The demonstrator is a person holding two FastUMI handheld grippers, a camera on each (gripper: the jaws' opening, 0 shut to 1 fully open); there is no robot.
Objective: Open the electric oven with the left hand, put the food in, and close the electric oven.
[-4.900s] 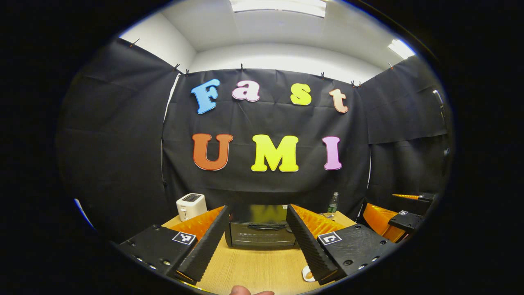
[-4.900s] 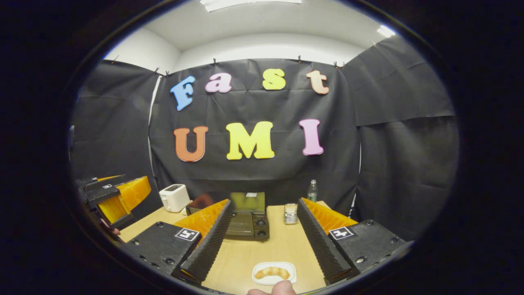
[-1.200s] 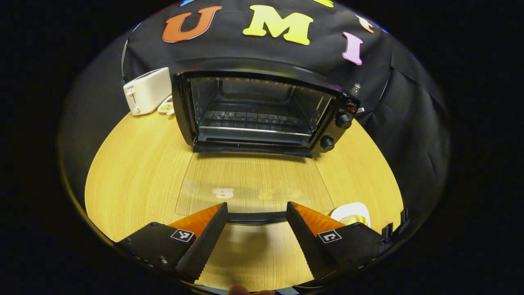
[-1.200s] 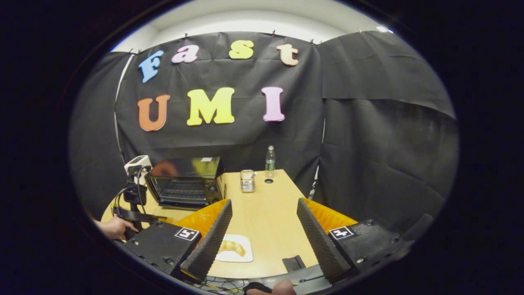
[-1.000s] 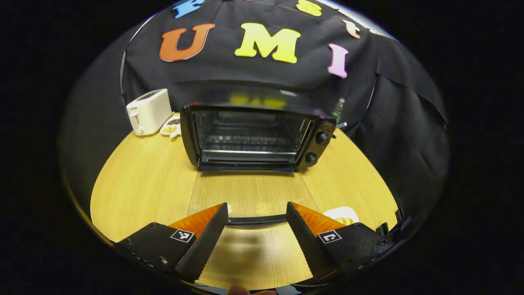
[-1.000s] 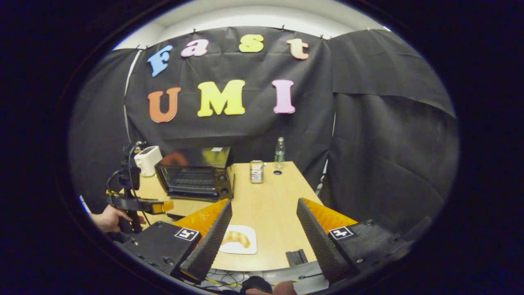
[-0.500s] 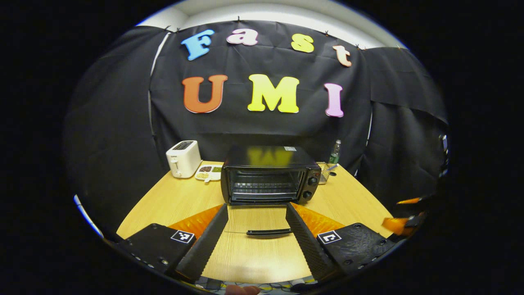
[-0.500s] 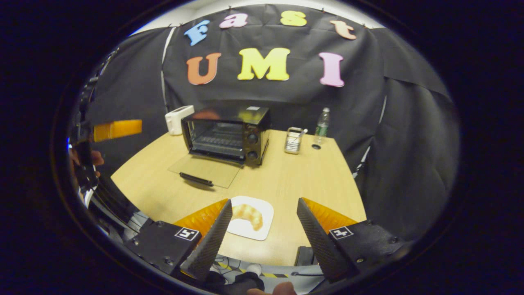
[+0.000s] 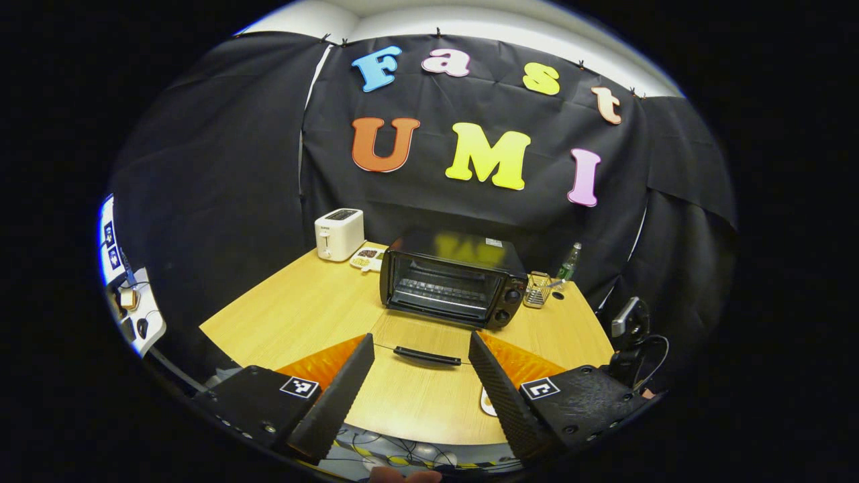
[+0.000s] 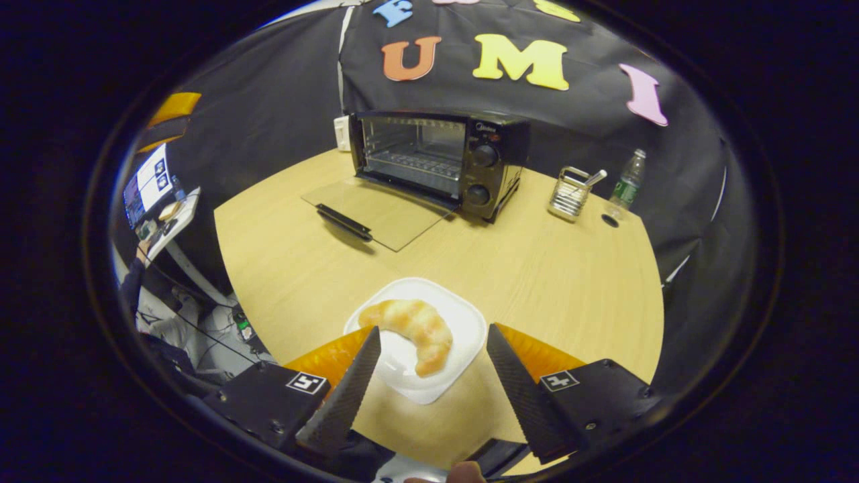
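Note:
The black electric oven (image 9: 449, 278) (image 10: 443, 157) stands at the back of the wooden table (image 10: 537, 268), its glass door (image 10: 376, 211) folded flat down with the black handle (image 9: 427, 355) at the front. A croissant (image 10: 411, 325) lies on a white plate (image 10: 463, 335) near the table's front edge. My right gripper (image 10: 433, 365) hangs open just above the plate, the croissant partly between its fingers. My left gripper (image 9: 419, 372) is open and pulled back from the door handle, holding nothing. The other gripper (image 9: 631, 335) shows at the right of the left gripper view.
A white toaster (image 9: 339, 234) and a small snack dish (image 9: 368, 257) sit at the back left. A wire utensil holder (image 10: 569, 193) and a water bottle (image 10: 626, 180) stand right of the oven. A side stand with a screen (image 10: 151, 184) is left of the table.
The oven door went from shut to fully open. My left gripper let go of the handle and drew back. My right gripper swung down over the plate with the croissant.

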